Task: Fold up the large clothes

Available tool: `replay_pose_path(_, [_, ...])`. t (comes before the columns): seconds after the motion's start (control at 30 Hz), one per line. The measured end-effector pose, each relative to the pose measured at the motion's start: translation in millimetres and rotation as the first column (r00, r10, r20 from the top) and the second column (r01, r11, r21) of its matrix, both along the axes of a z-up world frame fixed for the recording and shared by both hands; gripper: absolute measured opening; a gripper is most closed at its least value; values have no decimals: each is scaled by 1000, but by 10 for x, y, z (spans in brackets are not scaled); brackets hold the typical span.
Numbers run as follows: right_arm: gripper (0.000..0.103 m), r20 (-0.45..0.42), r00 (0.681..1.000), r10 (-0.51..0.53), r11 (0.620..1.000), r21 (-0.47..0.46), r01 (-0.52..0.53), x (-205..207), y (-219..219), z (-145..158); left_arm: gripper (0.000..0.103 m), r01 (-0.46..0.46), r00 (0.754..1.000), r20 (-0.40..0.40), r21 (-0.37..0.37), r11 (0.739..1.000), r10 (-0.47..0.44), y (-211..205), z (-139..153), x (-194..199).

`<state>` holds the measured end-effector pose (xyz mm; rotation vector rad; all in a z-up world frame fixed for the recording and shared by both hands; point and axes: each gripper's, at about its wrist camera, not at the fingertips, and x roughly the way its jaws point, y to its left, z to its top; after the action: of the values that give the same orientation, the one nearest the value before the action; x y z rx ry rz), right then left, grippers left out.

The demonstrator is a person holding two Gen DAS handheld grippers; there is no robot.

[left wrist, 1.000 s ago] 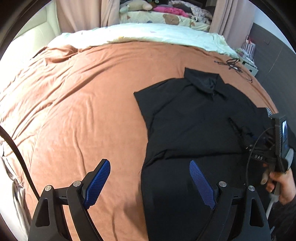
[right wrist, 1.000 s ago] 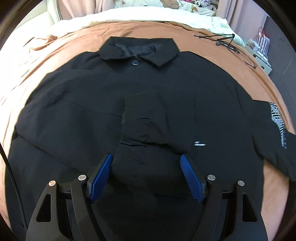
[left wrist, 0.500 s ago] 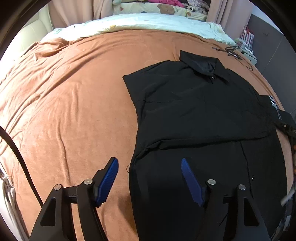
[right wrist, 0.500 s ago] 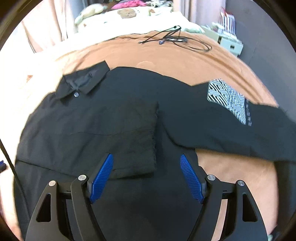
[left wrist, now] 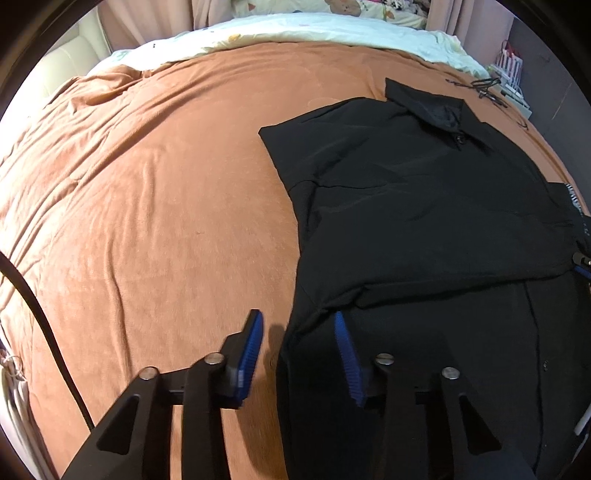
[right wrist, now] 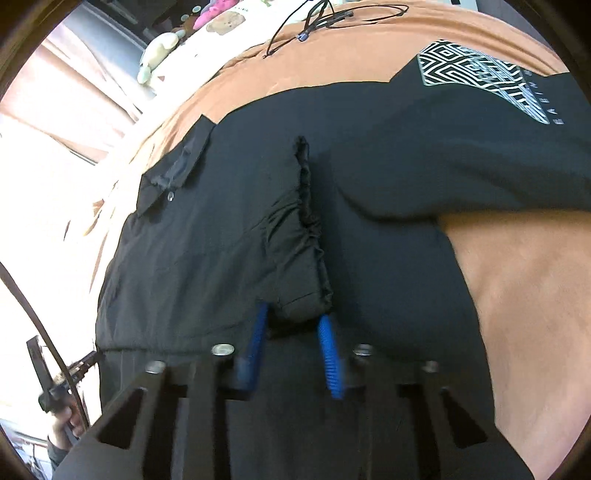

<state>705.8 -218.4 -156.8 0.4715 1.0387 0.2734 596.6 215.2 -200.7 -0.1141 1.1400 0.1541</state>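
A black collared jacket (left wrist: 424, 206) lies flat on the orange bedspread (left wrist: 147, 206), its one sleeve folded across the chest. My left gripper (left wrist: 297, 325) hangs low over the jacket's left side edge. Its jaws are closing, with that edge between them and the blue pads (left wrist: 253, 339) not pressing on it. In the right wrist view, the folded sleeve's cuff (right wrist: 299, 240) is bunched between the pads of my right gripper (right wrist: 293, 323). Its jaws are closing and pinch the cuff. The other sleeve, with a black-and-white patterned patch (right wrist: 476, 74), stretches out to the right.
Black cables (right wrist: 321, 18) lie on the bedspread beyond the collar (left wrist: 436, 107). A cream quilt (left wrist: 314, 29) and soft toys (right wrist: 159, 51) sit at the bed's far end. Bare orange bedspread spreads left of the jacket. A hand (right wrist: 68, 424) holds the left gripper.
The left gripper sank toward the jacket's side edge and its jaws narrowed. The right gripper swung right, rolled, and closed on the folded sleeve's cuff, which bunched up.
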Motion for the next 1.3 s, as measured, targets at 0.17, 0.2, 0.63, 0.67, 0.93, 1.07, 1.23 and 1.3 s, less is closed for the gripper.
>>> replay_pose_path(0.17, [11,34,999,11,1000,-4,-11,176,151,-69,22,-5,1000,6,-7,1000,5,-1,-80,98])
replay_pose_path(0.2, [11,37,999,10,1000,-7,-10,193,186,-75,20,-4,1000,5,-3,1000,4,-10,-96,107])
replay_pose_path(0.63, [15,32,999,-7,999,-52,9,74,223,106,20,-21,1000,-3,-2,1000,21,-78,35,46])
replay_pose_path(0.67, [33,36,999,-6,999,-37,7,37,189,165,20,-19,1000,-4,7,1000,19,-111,74,31])
replay_pose_path(0.93, [85,133,989,-65,997,-23,68,-539,-330,481,38,3,999,48,-11,1000,-3,-345,509,-146])
replay_pose_path(1.07, [85,171,975,-144,988,-36,152,-925,-763,535,41,36,996,77,-11,999,-36,-567,728,-220])
replay_pose_path(1.23, [83,182,939,-291,955,-7,297,-1378,-1364,479,54,60,992,114,-12,998,-58,-814,924,-234])
replay_pose_path(1.3, [74,183,926,-329,943,5,334,-1529,-1582,463,54,73,990,120,-17,997,-71,-923,982,-221])
